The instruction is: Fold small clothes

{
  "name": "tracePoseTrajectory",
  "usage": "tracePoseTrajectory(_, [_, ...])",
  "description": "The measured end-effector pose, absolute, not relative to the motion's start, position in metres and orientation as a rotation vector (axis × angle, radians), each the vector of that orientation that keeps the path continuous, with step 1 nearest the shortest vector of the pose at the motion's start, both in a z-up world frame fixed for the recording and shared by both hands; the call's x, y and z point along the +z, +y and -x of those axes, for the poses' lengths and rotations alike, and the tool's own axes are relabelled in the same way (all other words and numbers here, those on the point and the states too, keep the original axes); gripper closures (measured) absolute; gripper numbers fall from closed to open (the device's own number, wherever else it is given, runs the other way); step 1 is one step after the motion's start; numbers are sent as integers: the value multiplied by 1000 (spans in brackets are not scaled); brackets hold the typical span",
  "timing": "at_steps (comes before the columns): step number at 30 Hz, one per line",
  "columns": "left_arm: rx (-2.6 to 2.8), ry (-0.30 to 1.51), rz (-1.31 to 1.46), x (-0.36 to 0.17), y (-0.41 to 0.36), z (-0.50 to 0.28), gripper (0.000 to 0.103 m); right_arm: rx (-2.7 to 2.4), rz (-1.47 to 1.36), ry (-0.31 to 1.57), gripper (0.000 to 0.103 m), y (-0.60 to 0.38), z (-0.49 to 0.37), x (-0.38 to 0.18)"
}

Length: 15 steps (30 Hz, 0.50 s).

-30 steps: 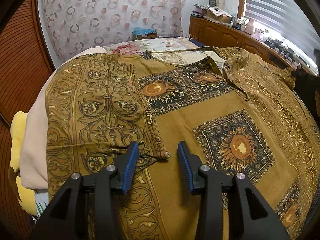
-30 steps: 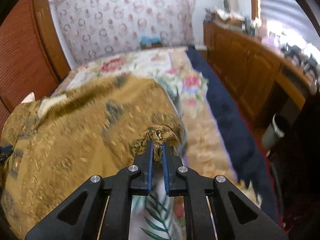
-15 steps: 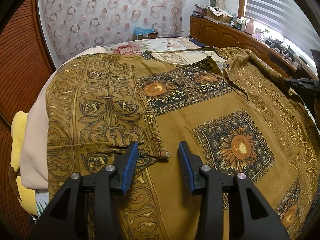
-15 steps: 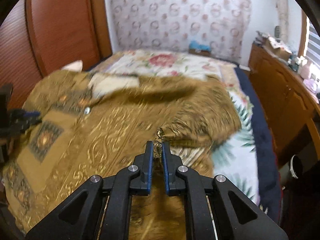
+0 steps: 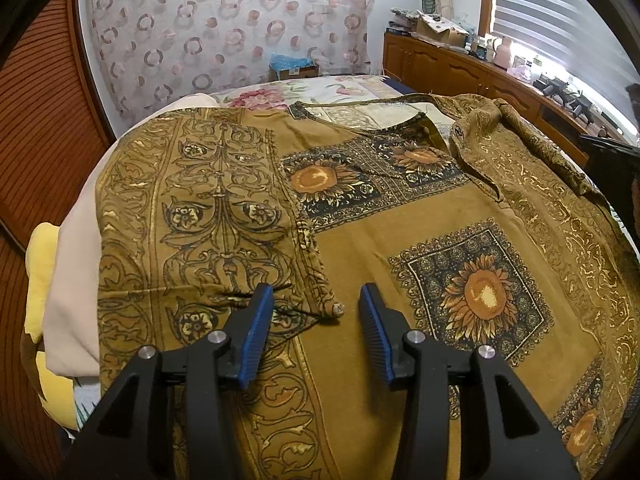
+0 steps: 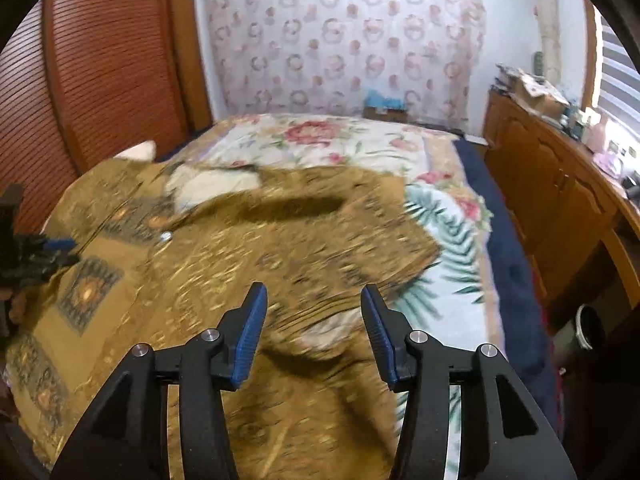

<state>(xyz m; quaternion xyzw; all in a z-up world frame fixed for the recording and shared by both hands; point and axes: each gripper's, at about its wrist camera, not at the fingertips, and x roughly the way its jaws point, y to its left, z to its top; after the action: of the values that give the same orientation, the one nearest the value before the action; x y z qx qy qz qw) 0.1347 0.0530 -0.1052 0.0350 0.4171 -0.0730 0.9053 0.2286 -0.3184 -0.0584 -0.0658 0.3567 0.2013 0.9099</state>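
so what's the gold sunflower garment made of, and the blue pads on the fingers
Garment: looks like thin woven fabric, matte with shiny gold print; it drapes and creases softly. Blue pads: probably ribbed rubber or soft plastic, matte, with fine ridges showing.

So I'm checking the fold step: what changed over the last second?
The right gripper carried the sleeve it pinched leftward across the garment, then its fingers opened and let the cloth go; it now lies loose beneath them. The left gripper stayed put, open above the folded left sleeve's corner. The rest of the garment lies as before.
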Motion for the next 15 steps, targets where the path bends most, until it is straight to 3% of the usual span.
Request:
tracePoseTrajectory(11, [-123,831,-95,-102,51,-130,59,271,-30,902,53,-353,-315,-103])
tracePoseTrajectory(13, [-113,808,-99,-99,51,-127,59,276,-31,906,63,-352,-320,-102])
tracePoseTrajectory(15, [-113,793,-101,-97,51,-126,59,290,12,907,83,-346,-322,-102])
